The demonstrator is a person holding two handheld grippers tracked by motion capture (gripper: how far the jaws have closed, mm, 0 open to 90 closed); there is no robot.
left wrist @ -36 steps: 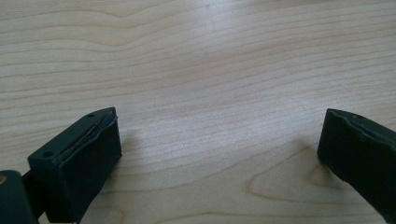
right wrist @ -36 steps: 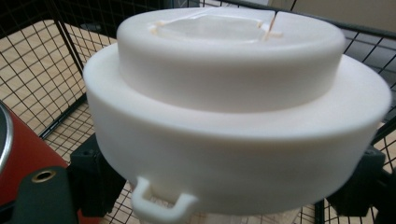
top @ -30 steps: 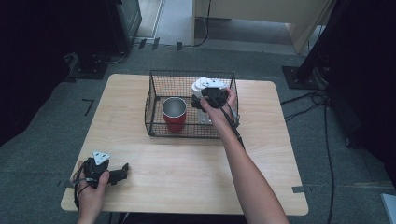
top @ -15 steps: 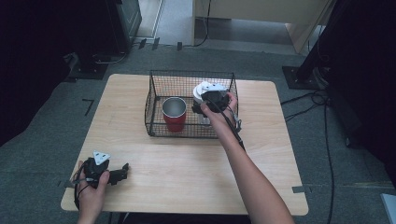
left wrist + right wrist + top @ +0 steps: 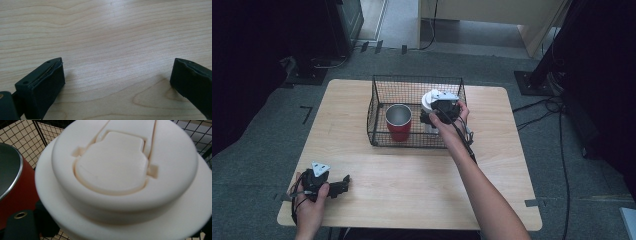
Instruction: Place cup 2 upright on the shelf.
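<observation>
Right gripper (image 5: pixel 432 119) inside wire basket (image 5: pixel 379 90), jaws clamped around white lidded container (image 5: pixel 125 182), just beside red cup (image 5: pixel 398 122), left gripper (image 5: pixel 343 181) resting on wooden table (image 5: pixel 412 170), jaws spread wide, holding nothing

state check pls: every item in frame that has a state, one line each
red cup: upright in the basket, open top, looks empty.
white lidded container: in the basket beside the cup, lid on, flip tab down.
wire basket: upright on the table, open top.
left gripper: open, nothing between the jaws, low over the table.
right gripper: at the container; grip hidden.
</observation>
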